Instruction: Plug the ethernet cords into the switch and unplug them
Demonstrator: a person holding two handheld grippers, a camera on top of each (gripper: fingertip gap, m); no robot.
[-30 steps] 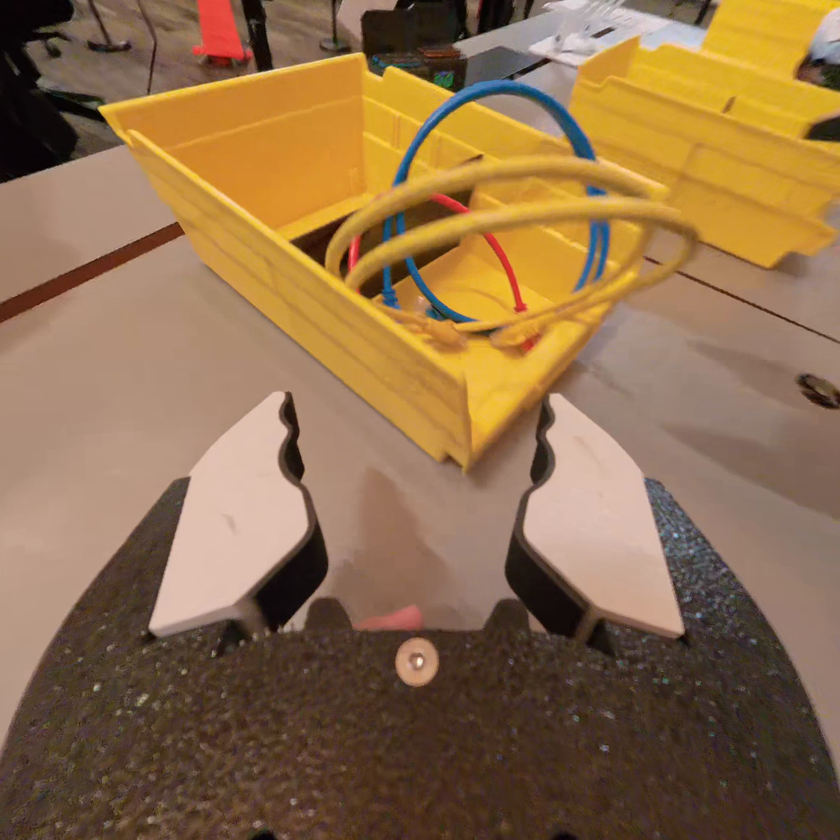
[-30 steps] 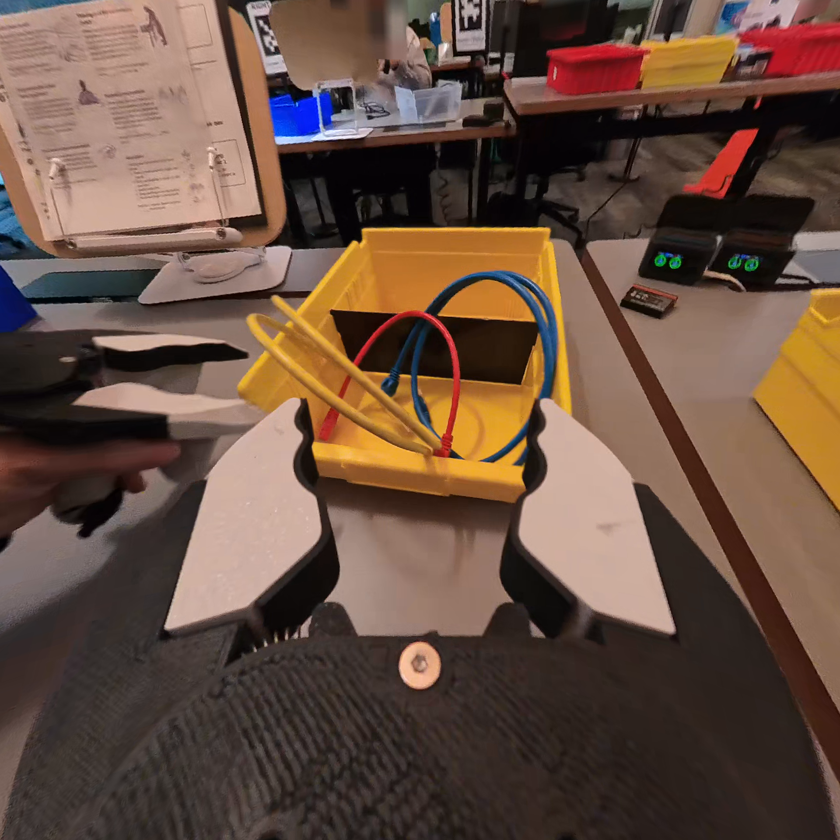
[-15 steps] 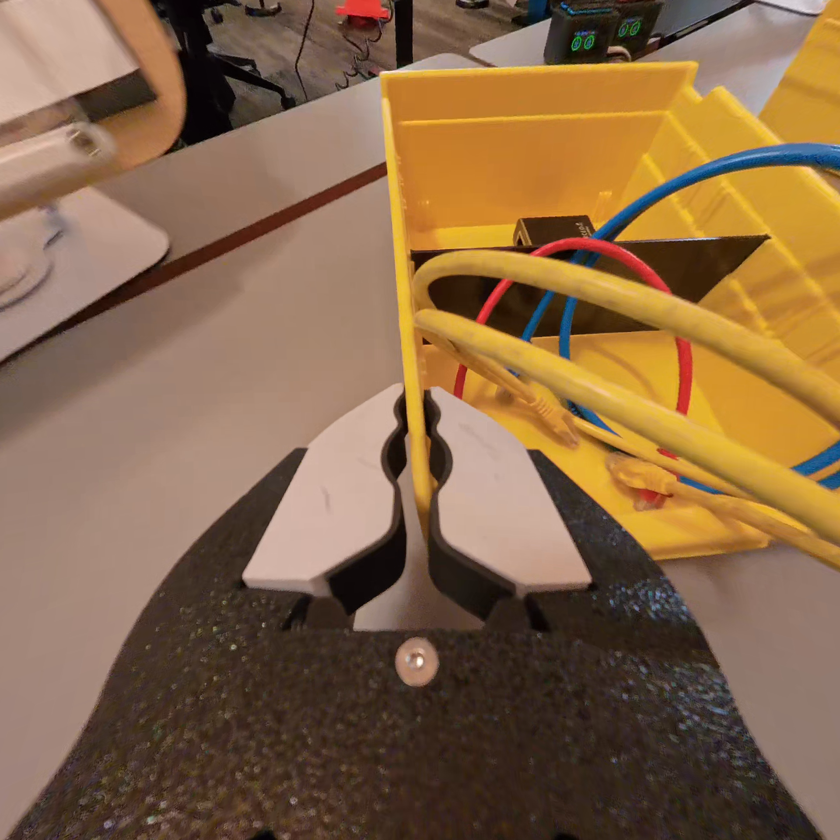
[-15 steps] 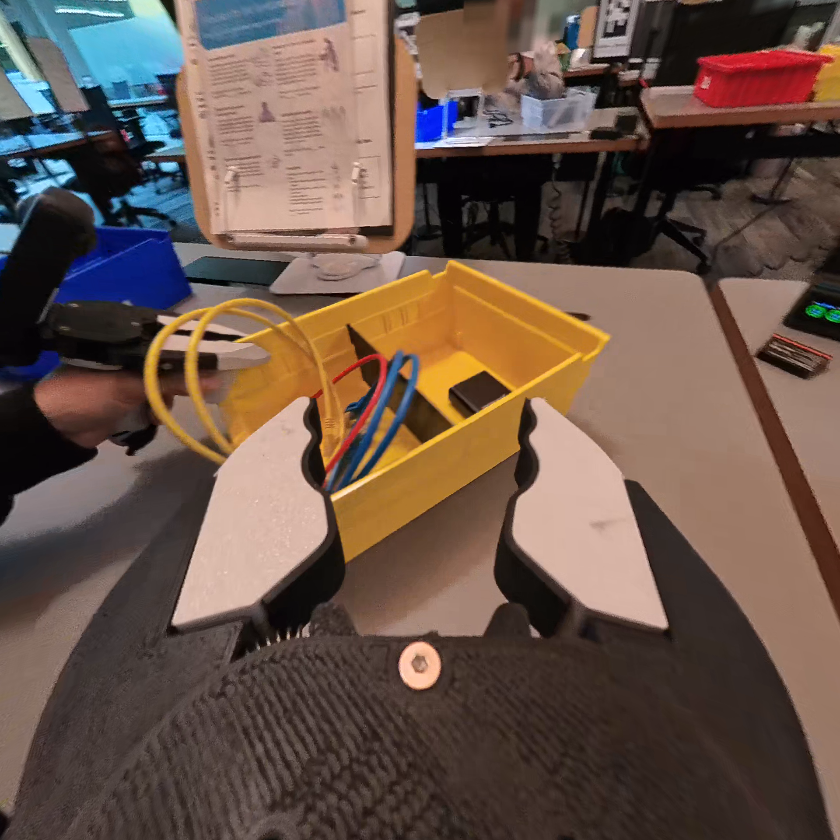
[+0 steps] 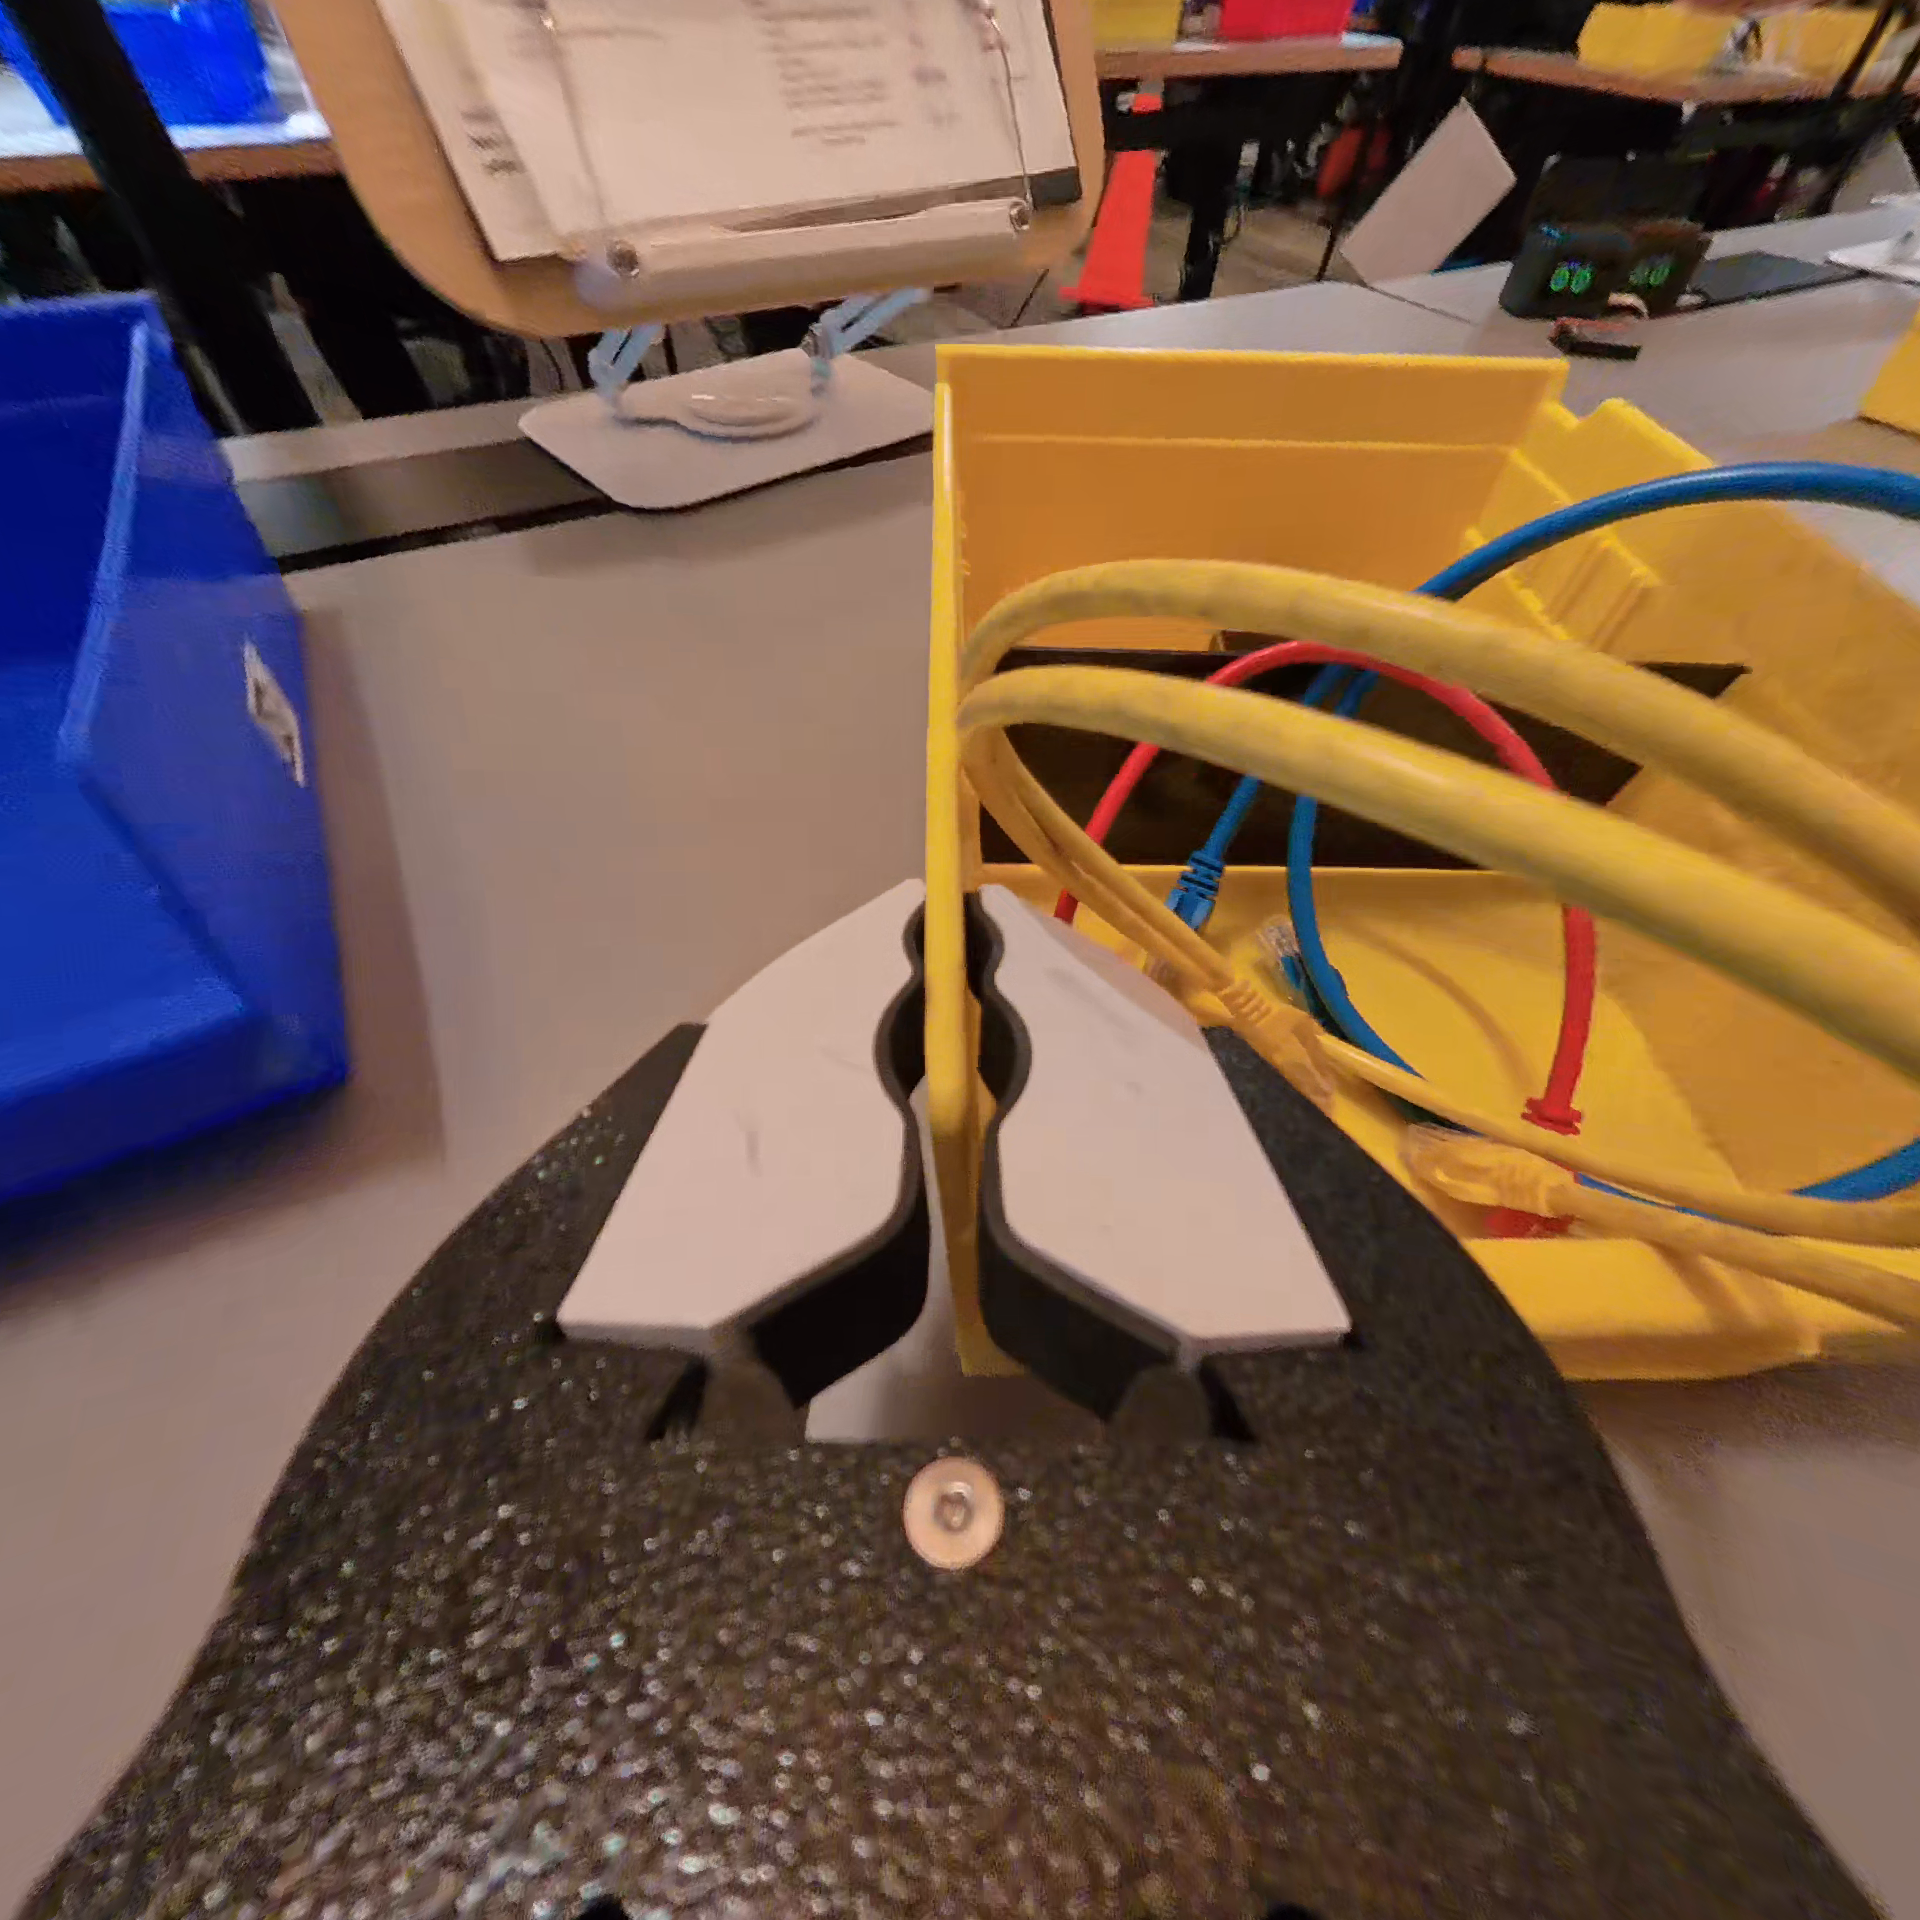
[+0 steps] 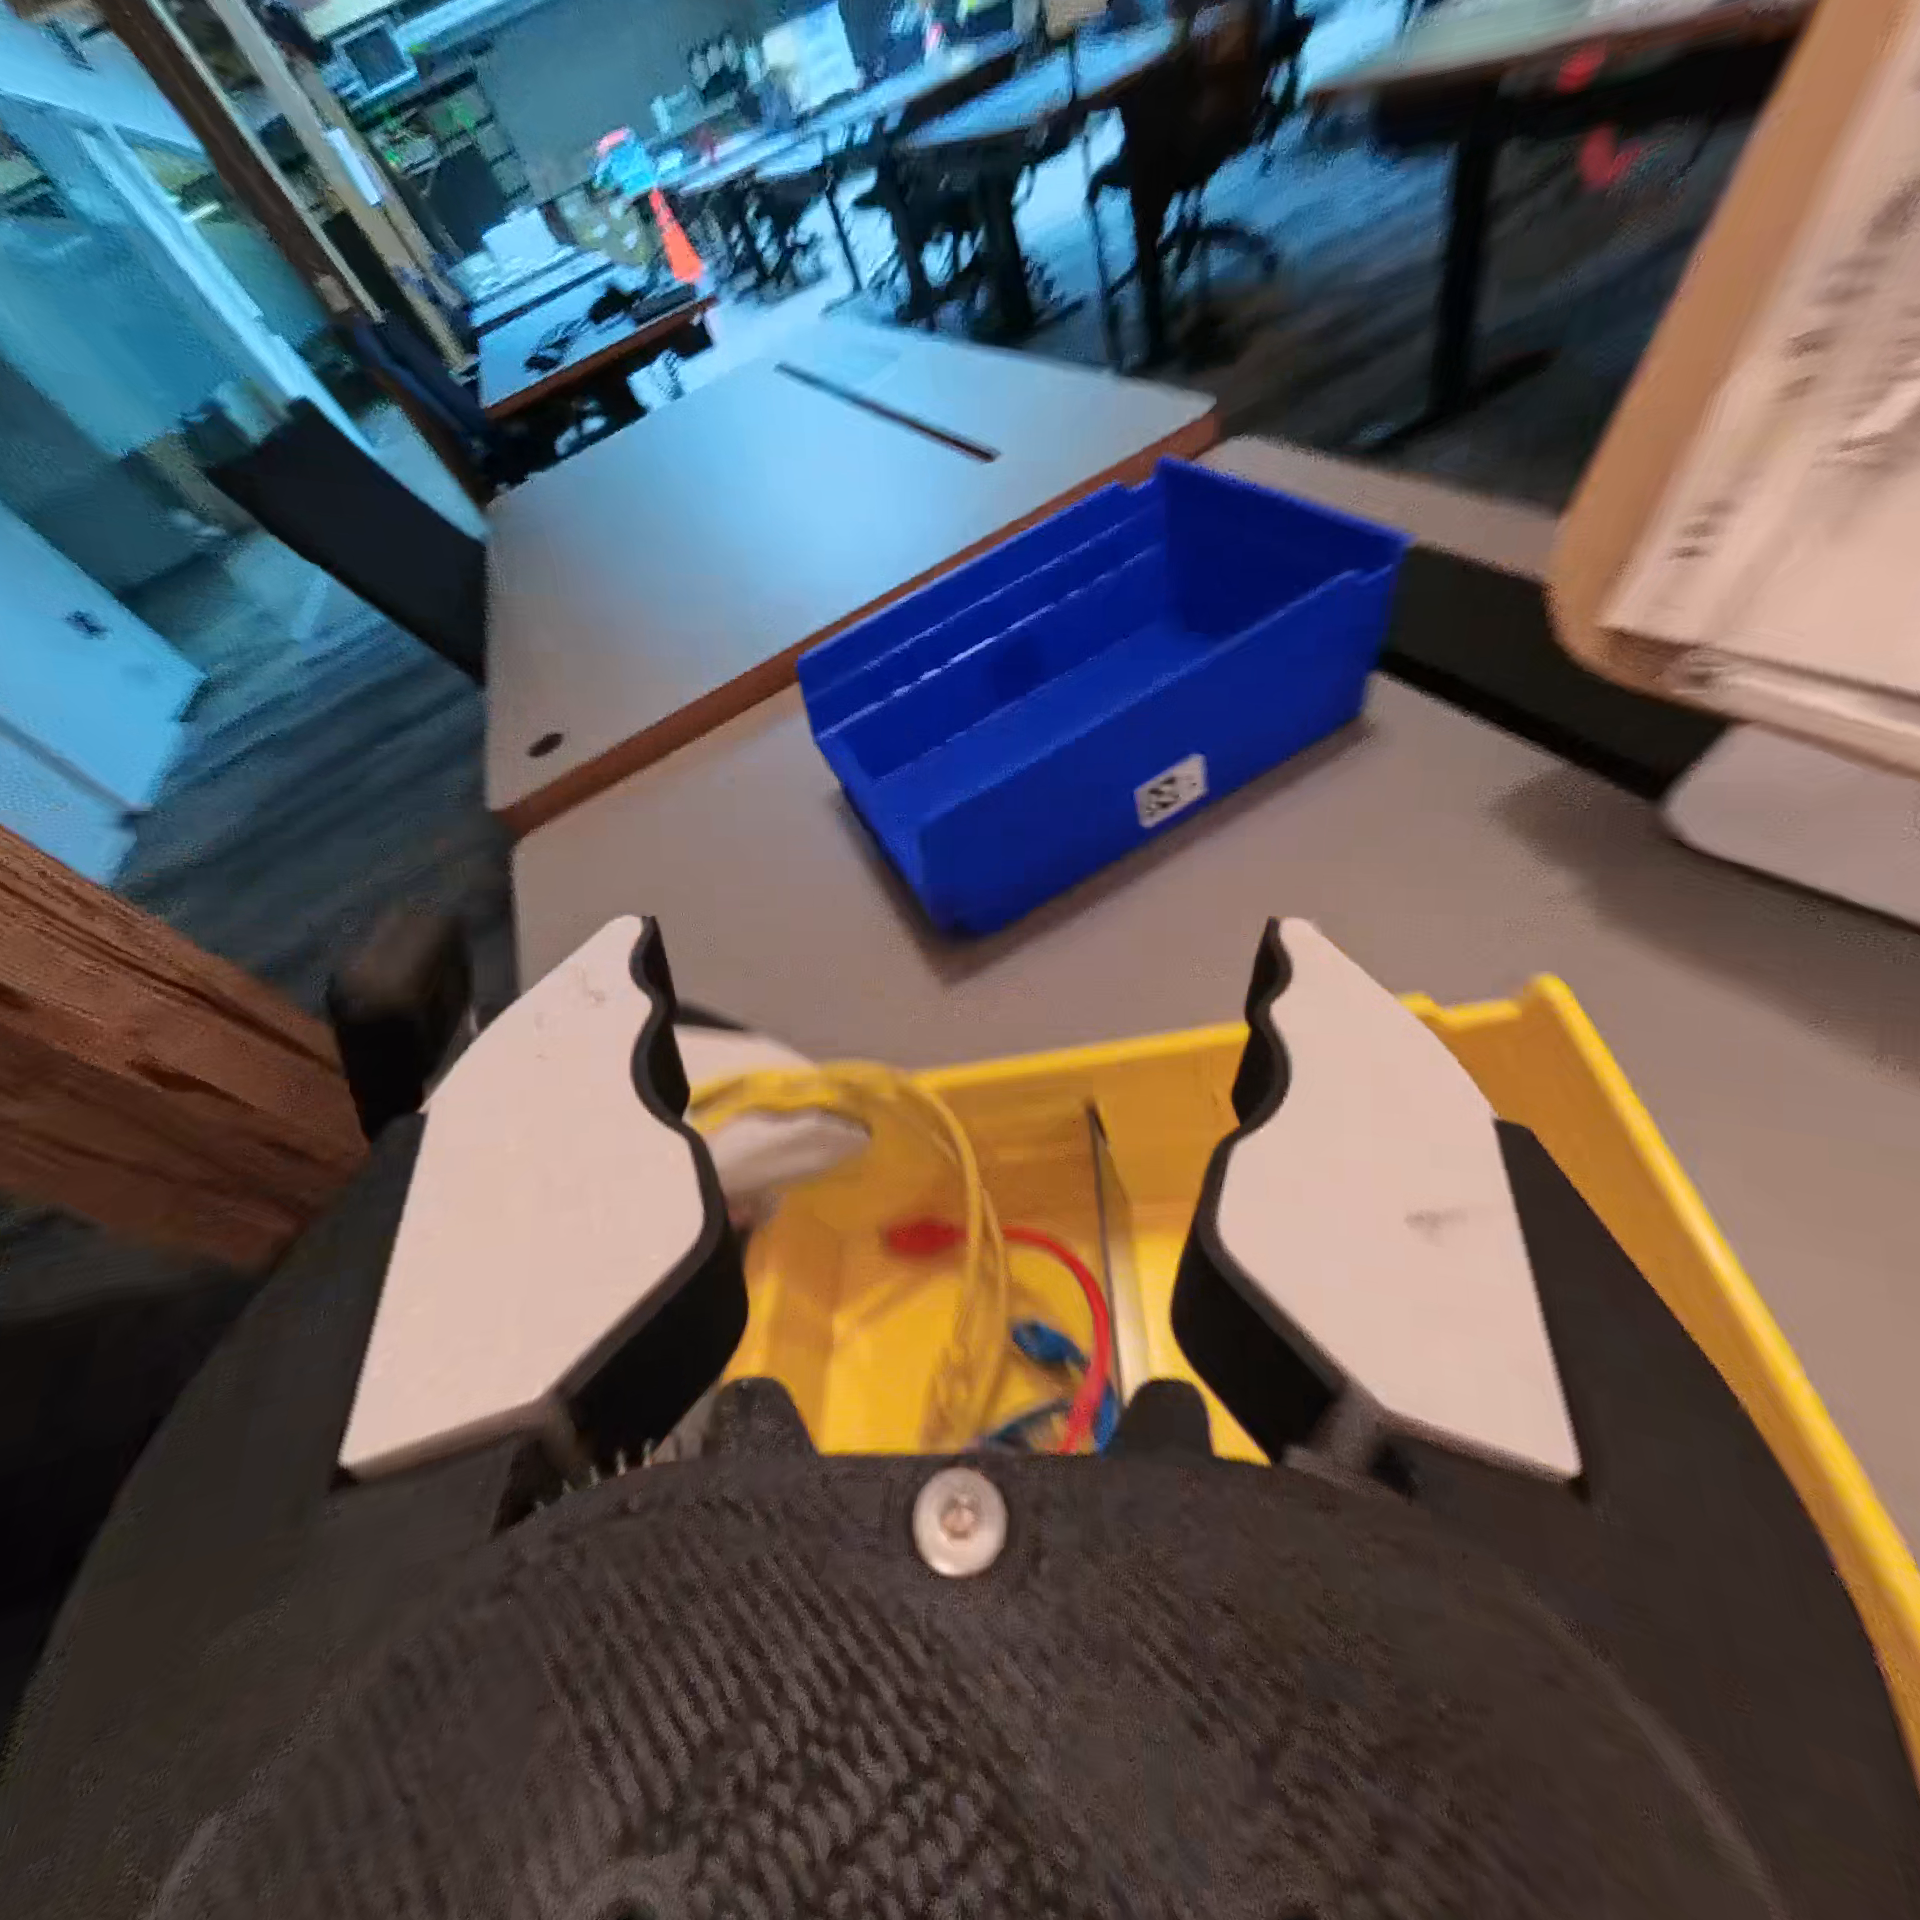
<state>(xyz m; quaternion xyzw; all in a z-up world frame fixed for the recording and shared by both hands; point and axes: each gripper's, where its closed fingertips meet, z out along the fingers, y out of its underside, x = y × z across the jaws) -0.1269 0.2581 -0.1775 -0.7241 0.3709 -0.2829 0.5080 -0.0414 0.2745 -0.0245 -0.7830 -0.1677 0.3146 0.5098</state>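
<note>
Blue bin (image 5: 187, 748): ahead-left, on grey table (image 5: 623, 727), opening upward. Yellow bin (image 5: 1226, 499): directly ahead, black divider across interior. Document stand (image 5: 727, 135): beyond, base plate on table. Orange cone (image 5: 1117, 239): far ahead, on floor. Black device (image 5: 1600, 275) with green lights: far ahead-right.

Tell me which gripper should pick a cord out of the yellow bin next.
Right, probably. The right gripper is open and poised above the yellow bin, over the cords. The left gripper is shut on the bin's side wall, seemingly steadying it, so it isn't free.
</note>
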